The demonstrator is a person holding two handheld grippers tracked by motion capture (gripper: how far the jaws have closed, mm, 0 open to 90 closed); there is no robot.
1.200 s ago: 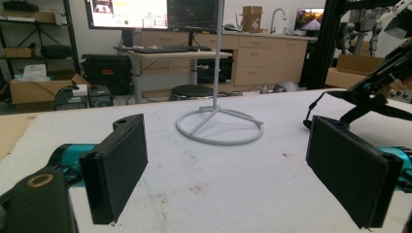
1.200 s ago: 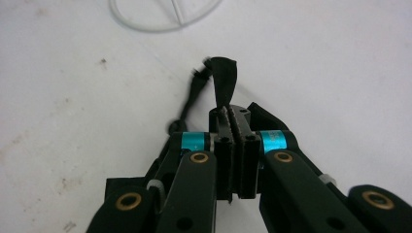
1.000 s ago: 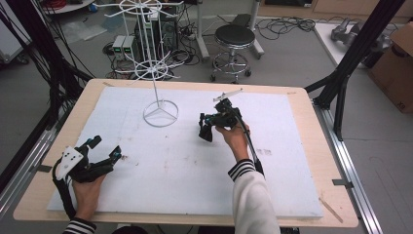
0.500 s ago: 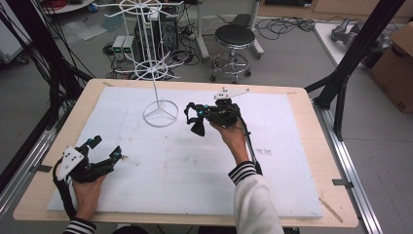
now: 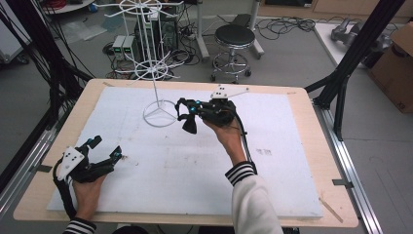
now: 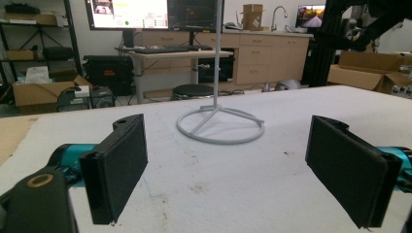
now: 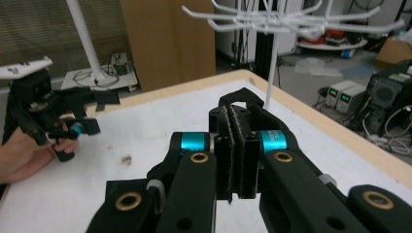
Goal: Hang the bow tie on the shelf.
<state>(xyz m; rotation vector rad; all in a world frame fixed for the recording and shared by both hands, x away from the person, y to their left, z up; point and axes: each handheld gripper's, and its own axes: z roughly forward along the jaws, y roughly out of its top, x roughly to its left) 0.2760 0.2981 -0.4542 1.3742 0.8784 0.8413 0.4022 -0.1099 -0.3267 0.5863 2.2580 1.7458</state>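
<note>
Pads of the right gripper (image 7: 235, 145) are pressed flat together with nothing between them, and the person holds it raised above the white mat (image 5: 204, 165), nose turned toward the wire display stand (image 5: 155, 63). In the high view that gripper (image 5: 189, 121) hangs just beside the stand's ring base (image 5: 159, 117), near but apart from it. From here the main risk, as I judge it, is a knock: the stand is light, tall and top-heavy with its spread of hooks (image 7: 291, 19), so a sideways brush from the closed jaws or the trailing cable could tip it or slide it across the mat. With the jaws together, nothing can be grasped until they part, and opening them too close to the thin pole (image 7: 272, 63) could push it away. The left gripper (image 5: 100, 156) rests low at the mat's near corner, its jaws wide apart and holding nothing, well apart from the stand (image 6: 218, 124), too far to steady it.
</note>
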